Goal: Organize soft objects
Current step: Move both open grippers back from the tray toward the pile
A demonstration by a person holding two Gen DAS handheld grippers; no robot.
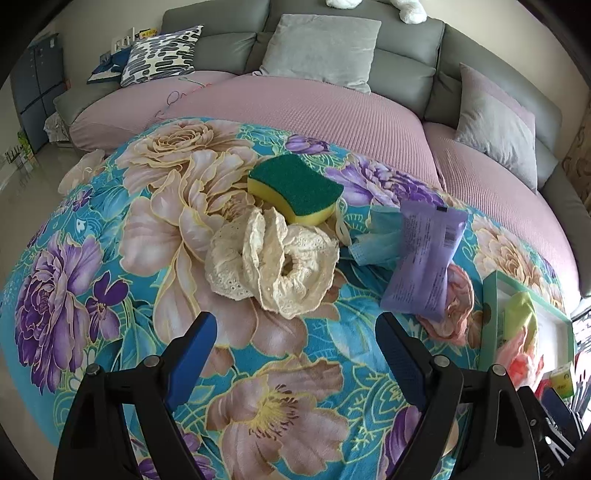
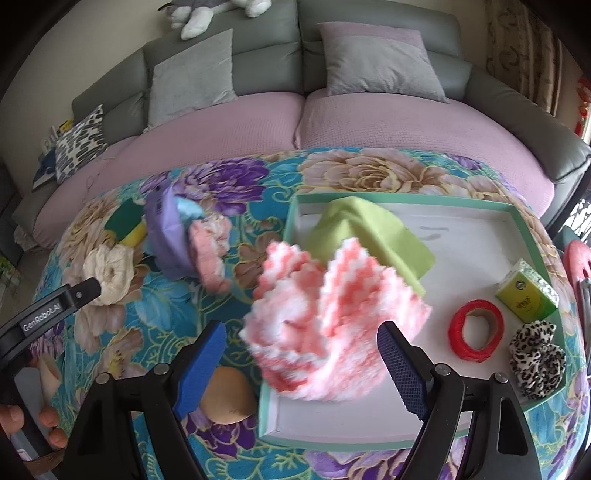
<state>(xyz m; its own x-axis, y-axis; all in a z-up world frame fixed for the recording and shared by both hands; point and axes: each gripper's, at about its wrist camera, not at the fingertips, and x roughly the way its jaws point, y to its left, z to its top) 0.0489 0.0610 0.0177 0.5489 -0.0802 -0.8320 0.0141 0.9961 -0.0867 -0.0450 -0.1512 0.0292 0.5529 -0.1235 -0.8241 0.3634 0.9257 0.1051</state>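
My left gripper [image 1: 299, 354] is open above the floral blanket [image 1: 110, 221], with nothing between its fingers. Just ahead of it lie cream lace scrunchies [image 1: 280, 254], a green and yellow sponge [image 1: 295, 188], a blue face mask [image 1: 376, 236] and a purple packet [image 1: 424, 254]. My right gripper [image 2: 301, 365] is open too. A fluffy pink and white cloth [image 2: 332, 317], blurred, sits ahead of its pads on the left rim of the teal tray [image 2: 480, 236], and neither pad presses on it. A green cloth [image 2: 369, 232] lies in the tray behind it.
The tray also holds a red tape roll [image 2: 476, 332], a leopard scrunchie [image 2: 535, 362] and a green tissue pack [image 2: 526, 288]. A tan round pad [image 2: 225, 398] and a pink fuzzy item [image 2: 210, 251] lie on the blanket. A grey sofa [image 1: 332, 22] with cushions stands behind.
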